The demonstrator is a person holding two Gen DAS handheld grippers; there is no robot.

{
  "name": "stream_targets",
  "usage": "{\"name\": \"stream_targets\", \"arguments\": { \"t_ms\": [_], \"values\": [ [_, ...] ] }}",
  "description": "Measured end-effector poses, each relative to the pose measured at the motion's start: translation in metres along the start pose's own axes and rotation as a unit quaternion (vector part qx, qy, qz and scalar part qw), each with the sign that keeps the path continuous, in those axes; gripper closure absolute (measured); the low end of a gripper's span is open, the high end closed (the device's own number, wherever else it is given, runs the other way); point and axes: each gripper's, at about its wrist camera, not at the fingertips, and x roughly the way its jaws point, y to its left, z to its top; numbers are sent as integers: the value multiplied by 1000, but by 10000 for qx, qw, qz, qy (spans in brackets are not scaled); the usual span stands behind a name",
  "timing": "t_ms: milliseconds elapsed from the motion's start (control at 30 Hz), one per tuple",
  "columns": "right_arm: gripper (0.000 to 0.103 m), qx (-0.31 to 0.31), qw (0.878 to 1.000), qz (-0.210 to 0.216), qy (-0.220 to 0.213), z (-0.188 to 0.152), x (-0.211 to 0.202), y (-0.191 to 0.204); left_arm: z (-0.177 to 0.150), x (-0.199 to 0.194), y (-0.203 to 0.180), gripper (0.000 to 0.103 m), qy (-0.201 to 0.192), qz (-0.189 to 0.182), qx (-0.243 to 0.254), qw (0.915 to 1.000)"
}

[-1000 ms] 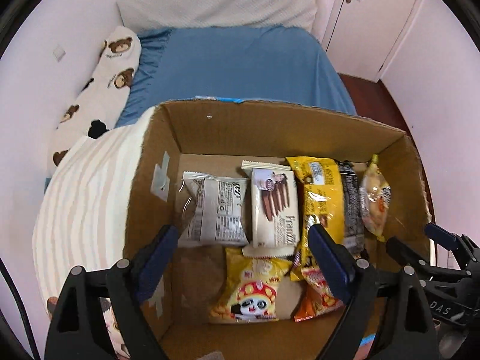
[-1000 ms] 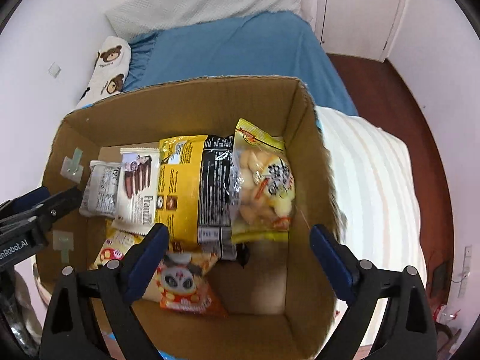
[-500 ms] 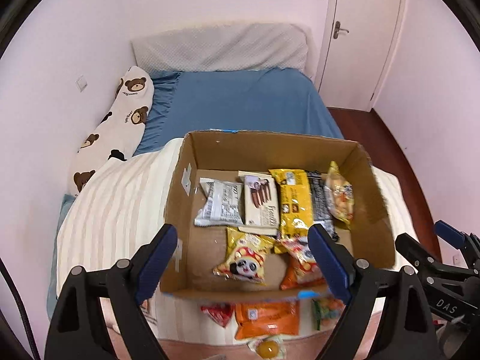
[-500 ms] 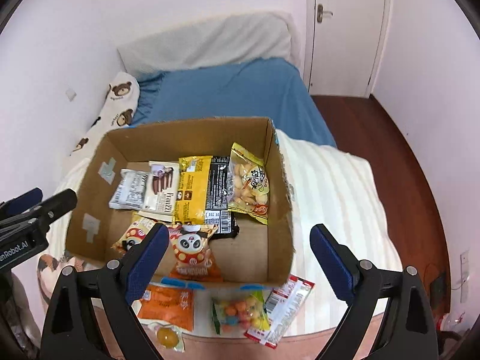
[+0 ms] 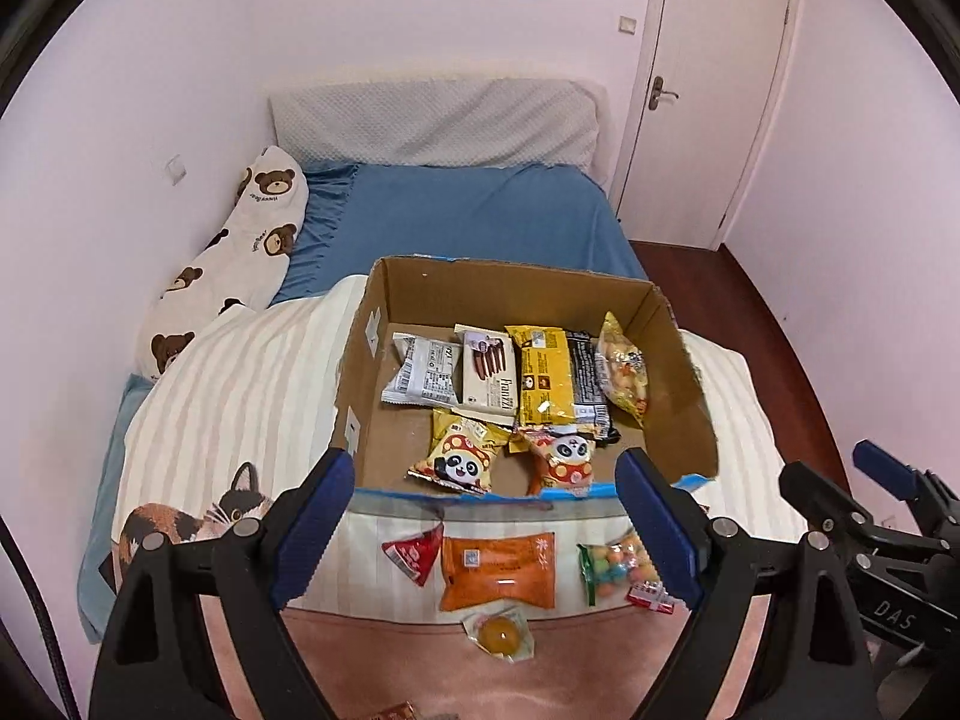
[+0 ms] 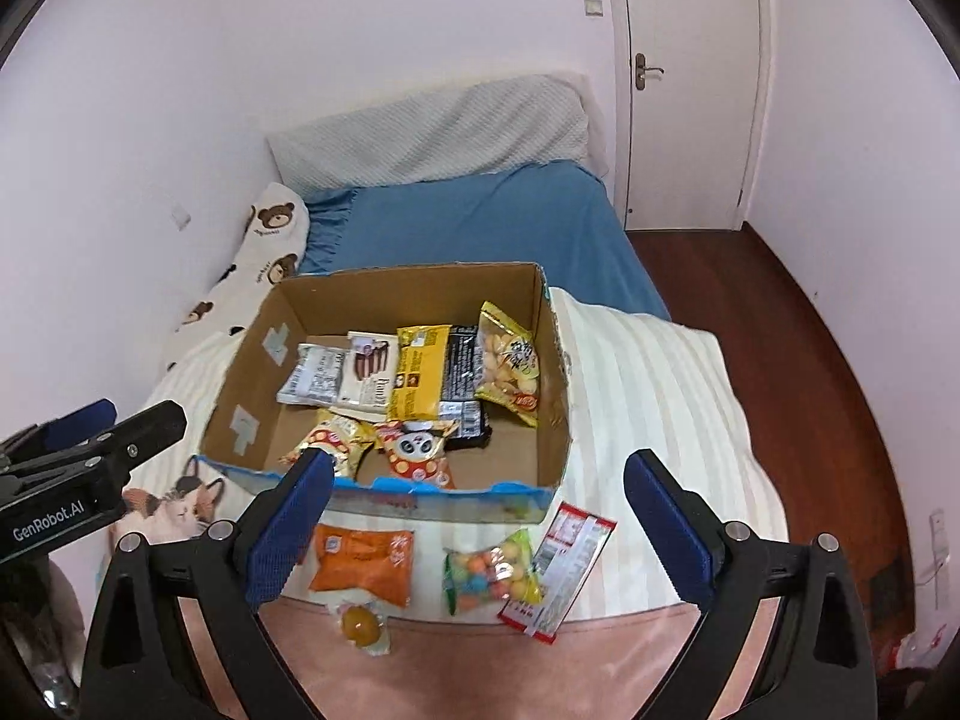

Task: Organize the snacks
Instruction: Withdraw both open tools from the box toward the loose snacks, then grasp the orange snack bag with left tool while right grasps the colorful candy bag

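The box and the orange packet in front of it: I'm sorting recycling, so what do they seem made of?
The box looks like plain brown corrugated cardboard, matte, with a torn front rim and tape patches on one inner wall. The orange packet looks like thin plastic film, slightly glossy and crinkled; any foil lining cannot be told.

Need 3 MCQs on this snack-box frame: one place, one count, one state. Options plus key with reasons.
1. Where does the orange packet lie?
A) inside the box
B) on the striped blanket, in front of the box
C) on the blue sheet

2. How many panda-print packets are in the cardboard box?
A) two
B) four
C) none

3. The left gripper is:
A) shut on a packet
B) open, holding nothing
C) shut, holding nothing

Key: B, it lies outside the box's near wall; A, one yellow and one red; B, its blue pads stand wide apart.
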Motion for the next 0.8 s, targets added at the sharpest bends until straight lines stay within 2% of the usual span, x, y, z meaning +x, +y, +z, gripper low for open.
{"name": "stream_targets", "arguments": {
  "t_ms": [100, 200, 300, 433, 533, 700, 767, 800],
  "values": [
    [4, 149, 9991, 298, 268, -9, 5, -9, -12, 2, 1, 14, 114, 61, 2, 9999],
    [4, 595, 9935, 543, 809, -27, 28, -28, -30, 25, 1, 14, 462, 193, 107, 9987],
    [4, 1192, 9797, 842, 1376, -56, 61, -53, -55, 61, 0, 14, 910, 470, 470, 9936],
    [8, 1889, 9591, 771, 1965, -101, 106, -89, -89, 102, 2, 14, 1442, 718, 859, 9832],
    [9, 2179, 9470, 748, 2239, -123, 133, -101, -105, 125, 0, 14, 1593, 863, 1245, 9755],
    [9, 2488, 9314, 1103, 2417, -136, 178, -93, -123, 159, -17, 14, 1598, 1120, 2436, 9500],
    [9, 2700, 9212, 1299, 2481, -143, 201, -87, -126, 163, -23, 14, 1565, 1155, 2798, 9402],
    [11, 2785, 9166, 1321, 2547, -146, 213, -83, -129, 167, -29, 14, 1529, 1204, 3109, 9303]
  ]
}}
